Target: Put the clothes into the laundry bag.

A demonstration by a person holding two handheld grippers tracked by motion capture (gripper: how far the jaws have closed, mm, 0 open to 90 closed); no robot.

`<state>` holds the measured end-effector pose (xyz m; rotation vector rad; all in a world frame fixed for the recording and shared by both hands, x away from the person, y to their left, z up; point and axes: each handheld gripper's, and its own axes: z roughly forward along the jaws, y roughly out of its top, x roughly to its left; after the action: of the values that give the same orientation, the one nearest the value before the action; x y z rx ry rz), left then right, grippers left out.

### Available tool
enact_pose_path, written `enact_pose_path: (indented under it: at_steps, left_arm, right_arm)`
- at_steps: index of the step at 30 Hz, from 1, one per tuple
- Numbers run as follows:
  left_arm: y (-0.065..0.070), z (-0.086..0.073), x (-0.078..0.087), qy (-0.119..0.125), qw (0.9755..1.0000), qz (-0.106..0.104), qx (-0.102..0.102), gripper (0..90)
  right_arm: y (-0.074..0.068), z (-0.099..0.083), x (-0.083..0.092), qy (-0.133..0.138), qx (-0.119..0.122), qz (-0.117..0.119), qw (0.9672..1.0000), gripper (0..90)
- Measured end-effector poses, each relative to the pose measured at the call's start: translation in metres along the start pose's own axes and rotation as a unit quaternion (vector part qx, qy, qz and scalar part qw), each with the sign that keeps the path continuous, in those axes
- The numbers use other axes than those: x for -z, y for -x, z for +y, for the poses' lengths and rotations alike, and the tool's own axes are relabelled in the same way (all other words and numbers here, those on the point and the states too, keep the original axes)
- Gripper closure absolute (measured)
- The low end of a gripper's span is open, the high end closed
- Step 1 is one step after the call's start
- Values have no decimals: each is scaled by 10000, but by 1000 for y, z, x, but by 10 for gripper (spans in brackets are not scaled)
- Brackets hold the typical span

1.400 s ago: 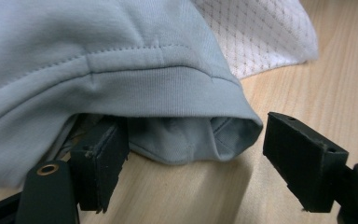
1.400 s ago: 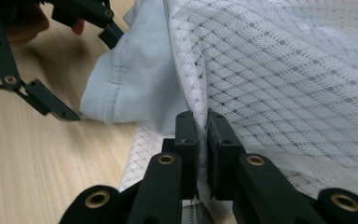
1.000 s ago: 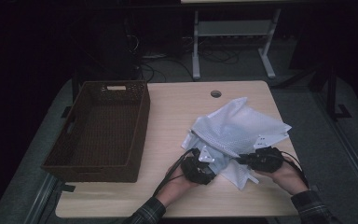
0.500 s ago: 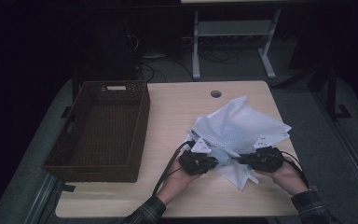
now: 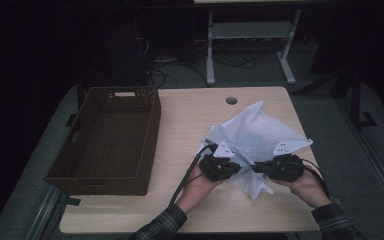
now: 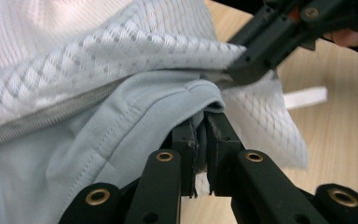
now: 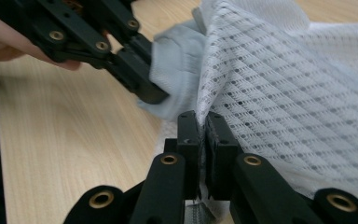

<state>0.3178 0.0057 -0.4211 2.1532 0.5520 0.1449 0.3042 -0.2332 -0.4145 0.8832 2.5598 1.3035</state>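
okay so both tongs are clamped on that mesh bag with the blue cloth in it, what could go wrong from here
1. The left tongs pinch only a thin fold of the pale blue garment, close to its hem. A pull could slip it free.
2. The right tongs bite the white mesh bag right at its edge, near the zipper. Pulling the two apart may strain the mesh or snag the zipper.
3. A white strap trails loose on the table and might catch while lifting.

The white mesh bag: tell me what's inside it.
A pale blue garment pokes from the mesh bag at its zipper, pinched by the left gripper. How much more lies inside is covered by the mesh.
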Motion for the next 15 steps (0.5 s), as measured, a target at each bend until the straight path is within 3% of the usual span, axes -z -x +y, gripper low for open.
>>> enact_pose_path:
  at_steps: [9,15]
  left_arm:
    - [-7,12,-5,178,9994,254,118,840]
    - [-12,18,-14,284,9985,407,211,839]
  right_arm:
    - [-7,10,3,95,150,127,9998,860]
    - [-10,16,11,308,152,287,9990,867]
